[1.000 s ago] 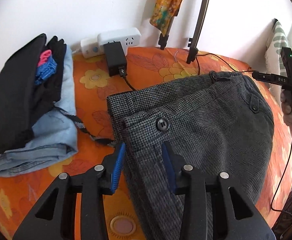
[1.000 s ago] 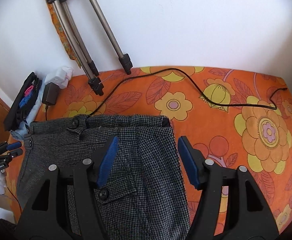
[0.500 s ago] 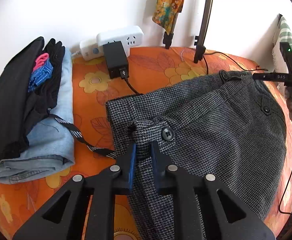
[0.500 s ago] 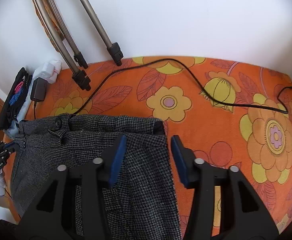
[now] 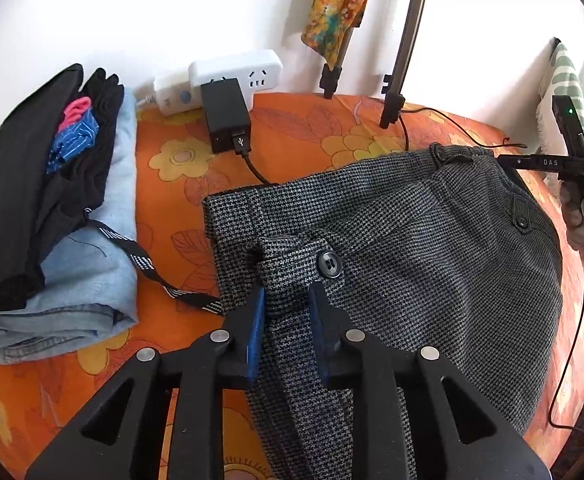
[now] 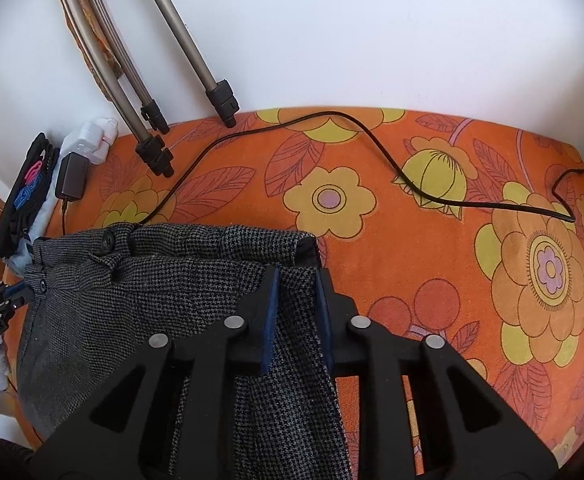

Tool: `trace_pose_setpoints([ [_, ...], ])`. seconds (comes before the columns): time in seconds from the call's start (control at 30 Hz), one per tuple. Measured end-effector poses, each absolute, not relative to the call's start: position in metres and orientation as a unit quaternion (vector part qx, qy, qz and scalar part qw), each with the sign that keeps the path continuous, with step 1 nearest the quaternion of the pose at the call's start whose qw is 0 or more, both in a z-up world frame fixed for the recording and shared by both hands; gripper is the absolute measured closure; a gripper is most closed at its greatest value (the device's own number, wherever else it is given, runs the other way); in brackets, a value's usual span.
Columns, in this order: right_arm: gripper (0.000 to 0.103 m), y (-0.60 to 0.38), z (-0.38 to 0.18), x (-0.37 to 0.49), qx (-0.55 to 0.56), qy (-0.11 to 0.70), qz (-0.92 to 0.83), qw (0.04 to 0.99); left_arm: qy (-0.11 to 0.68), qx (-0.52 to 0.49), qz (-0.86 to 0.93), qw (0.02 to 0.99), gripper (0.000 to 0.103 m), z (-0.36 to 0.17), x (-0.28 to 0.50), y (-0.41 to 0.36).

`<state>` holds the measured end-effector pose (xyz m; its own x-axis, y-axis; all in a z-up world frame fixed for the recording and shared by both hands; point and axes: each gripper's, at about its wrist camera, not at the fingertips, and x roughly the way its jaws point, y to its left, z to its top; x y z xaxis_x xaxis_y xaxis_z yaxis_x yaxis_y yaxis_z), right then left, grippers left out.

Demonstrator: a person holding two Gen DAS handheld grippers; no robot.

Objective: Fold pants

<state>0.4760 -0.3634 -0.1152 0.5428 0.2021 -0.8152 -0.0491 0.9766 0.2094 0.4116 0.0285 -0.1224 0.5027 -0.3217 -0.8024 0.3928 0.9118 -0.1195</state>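
Observation:
Grey houndstooth pants [image 5: 412, 248] lie on an orange flowered cover [image 5: 172, 184], waistband toward the wall. My left gripper [image 5: 286, 300] is shut on a bunched fold of the waistband beside the black button [image 5: 329, 264]. In the right wrist view my right gripper [image 6: 297, 280] is shut on the pants [image 6: 152, 300] at the waistband's right corner. The left gripper also shows at the left edge of the right wrist view [image 6: 0, 304].
A stack of folded clothes [image 5: 52, 216] sits at the left. A white power strip [image 5: 232, 76] with a black charger [image 5: 226, 114] lies by the wall. Tripod legs [image 6: 152, 80] stand at the back. A black cable [image 6: 372, 152] runs across the cover.
Both grippers went from open to shut on the waistband. The left one pinched up a fold by the button; the right one closed on the right corner.

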Motion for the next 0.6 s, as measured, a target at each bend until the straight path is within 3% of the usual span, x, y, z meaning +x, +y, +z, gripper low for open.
trace_pose_setpoints([
  [0.13,0.082,-0.359,-0.117,0.479,0.074,0.475,0.068,0.874,0.452,0.040,-0.201,0.868,0.083,-0.125,0.417,0.023],
  [0.17,0.082,-0.358,-0.118,0.479,0.072,0.476,0.067,0.874,0.451,0.040,-0.199,0.869,0.092,-0.126,0.417,0.022],
  [0.2,0.083,-0.357,-0.119,0.478,0.070,0.475,0.066,0.875,0.446,0.038,-0.198,0.872,0.095,-0.125,0.416,0.022],
  [0.33,0.090,-0.355,-0.115,0.473,0.061,0.463,0.056,0.882,0.425,0.017,-0.190,0.885,0.096,-0.115,0.411,0.029],
  [0.6,0.092,-0.352,-0.085,0.464,0.057,0.422,0.050,0.903,0.409,-0.016,-0.188,0.893,0.096,-0.093,0.416,0.043],
])
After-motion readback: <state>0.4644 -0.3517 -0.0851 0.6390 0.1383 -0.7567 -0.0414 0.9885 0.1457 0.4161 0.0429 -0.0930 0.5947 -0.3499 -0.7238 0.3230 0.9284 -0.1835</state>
